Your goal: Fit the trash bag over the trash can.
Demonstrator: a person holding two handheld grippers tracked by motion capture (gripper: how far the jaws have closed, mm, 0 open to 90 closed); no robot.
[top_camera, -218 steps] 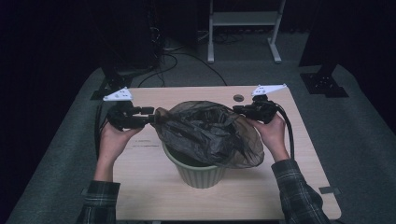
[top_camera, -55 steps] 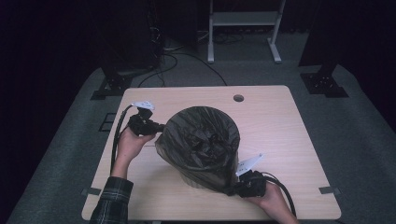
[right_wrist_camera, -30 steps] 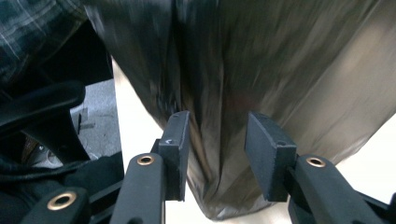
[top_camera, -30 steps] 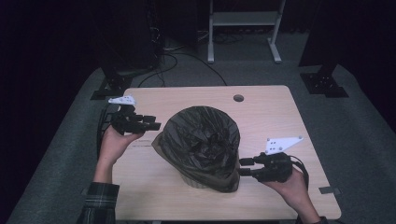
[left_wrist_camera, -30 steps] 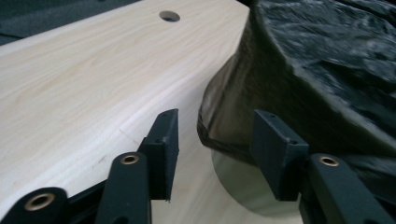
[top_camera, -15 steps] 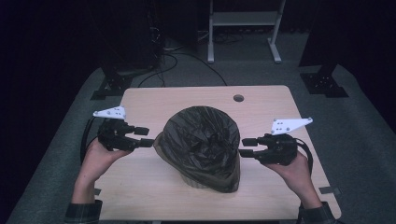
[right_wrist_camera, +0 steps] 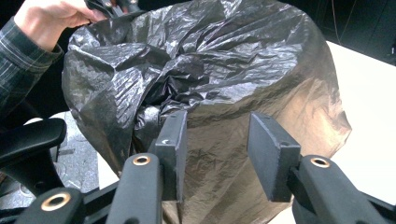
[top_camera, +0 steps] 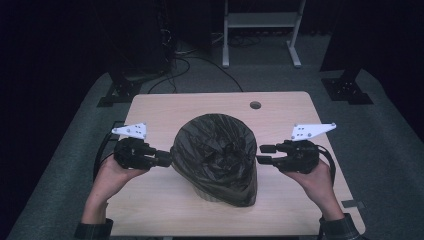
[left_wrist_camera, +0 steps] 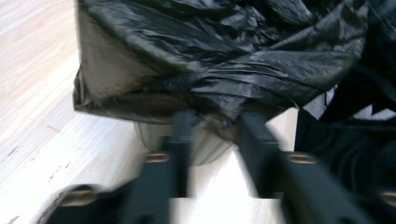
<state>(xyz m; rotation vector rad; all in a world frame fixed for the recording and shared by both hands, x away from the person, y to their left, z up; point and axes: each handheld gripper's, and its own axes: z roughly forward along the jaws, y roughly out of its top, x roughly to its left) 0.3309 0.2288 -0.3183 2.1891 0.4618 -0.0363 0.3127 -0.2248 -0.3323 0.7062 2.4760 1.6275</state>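
A bin bag point(top_camera: 216, 155) sits at the middle of the table point(top_camera: 280, 107), draped over a bin point(left_wrist_camera: 205, 144) whose wall shows beneath the bag's hem in the left gripper view. The left gripper point(top_camera: 164, 159) lies level at the bag's left side, its tips on a fold of the bag at the hem. The right gripper point(top_camera: 264, 154) lies level at the bag's right side, just beside the bag, its jaws apart. Each hand comes in from the near edge of the table. A round hole point(top_camera: 255, 105) lies in the tabletop behind the bag, towards the far edge. Beyond the table, cables point(top_camera: 187, 62) trail on the floor before a stand point(top_camera: 260, 25).
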